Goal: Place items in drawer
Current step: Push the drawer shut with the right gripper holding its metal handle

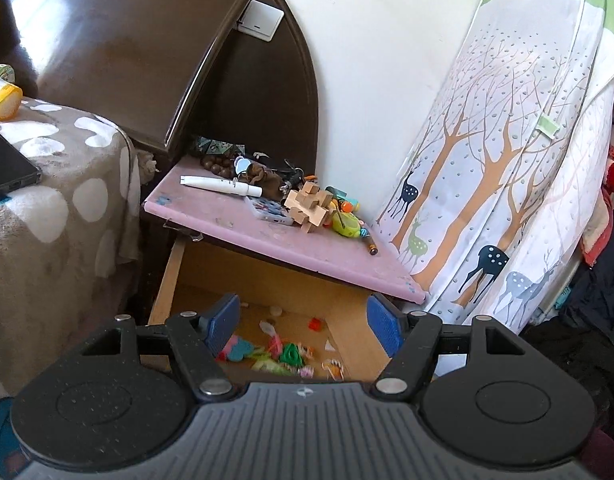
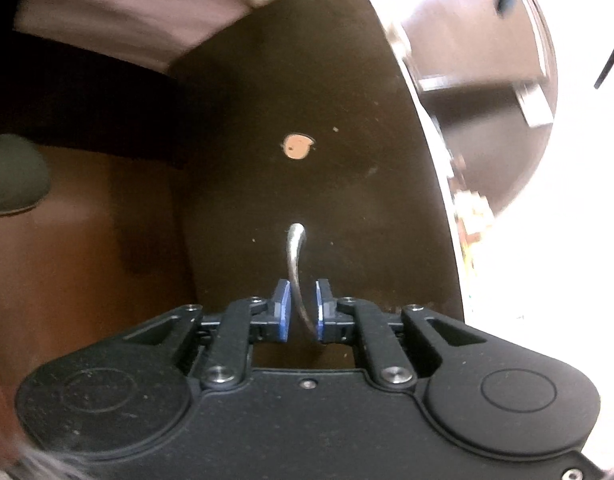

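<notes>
The right gripper is closed narrow around the curved metal drawer handle, which passes between its blue pads on the dark brown drawer front; a small round pale patch sits higher on that panel. The left gripper hangs with its jaws wide and nothing between them, above the open wooden drawer, which already holds small colourful trinkets. The items awaiting transfer lie on the pink nightstand top: a white pen-shaped object, a wooden interlocking puzzle, dark wooden beads and a green toy. Judgement: the step in hand is managing the drawer by its handle, with loading unfinished. The next move likely calls for the empty left gripper to reach up to the nightstand top and close on one item. No brand, label or legible writing is discernible in either view.
</notes>
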Motion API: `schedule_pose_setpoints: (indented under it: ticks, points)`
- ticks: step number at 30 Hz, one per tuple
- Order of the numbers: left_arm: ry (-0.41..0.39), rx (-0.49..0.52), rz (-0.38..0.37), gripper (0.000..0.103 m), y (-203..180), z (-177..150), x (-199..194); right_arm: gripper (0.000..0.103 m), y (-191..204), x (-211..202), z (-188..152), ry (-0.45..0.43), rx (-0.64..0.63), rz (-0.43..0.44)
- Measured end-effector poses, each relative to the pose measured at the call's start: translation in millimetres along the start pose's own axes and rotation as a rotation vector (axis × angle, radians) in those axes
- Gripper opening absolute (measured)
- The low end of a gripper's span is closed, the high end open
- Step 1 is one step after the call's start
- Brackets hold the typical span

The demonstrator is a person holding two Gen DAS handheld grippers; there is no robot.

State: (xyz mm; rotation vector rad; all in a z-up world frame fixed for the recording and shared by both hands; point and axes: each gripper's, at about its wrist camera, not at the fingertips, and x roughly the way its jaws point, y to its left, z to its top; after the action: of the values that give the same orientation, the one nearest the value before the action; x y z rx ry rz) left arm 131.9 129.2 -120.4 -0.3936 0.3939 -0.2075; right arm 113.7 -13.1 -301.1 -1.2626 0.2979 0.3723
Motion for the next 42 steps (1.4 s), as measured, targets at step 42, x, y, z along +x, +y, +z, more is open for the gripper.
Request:
schedule_pose_setpoints:
  ticks: [42]
  points:
    - [0.017, -0.097, 0.037, 0.069, 31, 7, 9, 0.004, -36, 152, 22, 0.152, -0.01, -0.039]
